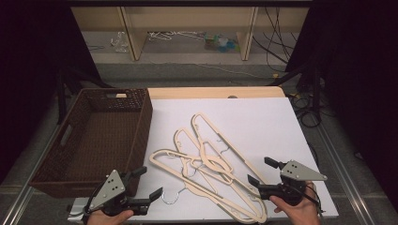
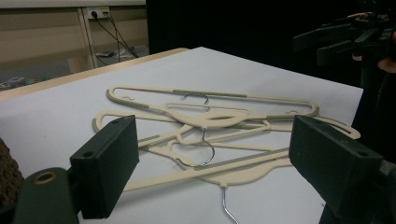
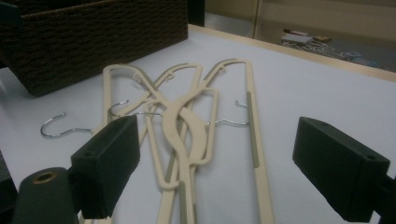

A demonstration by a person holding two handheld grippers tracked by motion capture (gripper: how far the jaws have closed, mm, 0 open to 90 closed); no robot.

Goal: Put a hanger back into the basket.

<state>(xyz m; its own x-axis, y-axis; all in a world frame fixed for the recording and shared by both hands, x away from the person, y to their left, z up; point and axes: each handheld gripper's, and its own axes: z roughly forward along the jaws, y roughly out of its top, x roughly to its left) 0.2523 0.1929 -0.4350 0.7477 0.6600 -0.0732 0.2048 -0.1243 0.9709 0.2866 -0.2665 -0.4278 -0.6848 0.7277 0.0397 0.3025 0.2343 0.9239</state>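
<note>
Both grippers, left (image 1: 149, 183) and right (image 1: 262, 171), gape wide and empty as we flank the tangled cream hangers (image 1: 209, 161) mid-table, wicker basket (image 1: 70, 136) waiting left for them.

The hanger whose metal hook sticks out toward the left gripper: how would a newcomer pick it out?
Start at the brown wicker basket on the white table. Right of it lies a pile of cream hangers. This hanger's hook lies clear on the table beside the basket's near corner.
</note>
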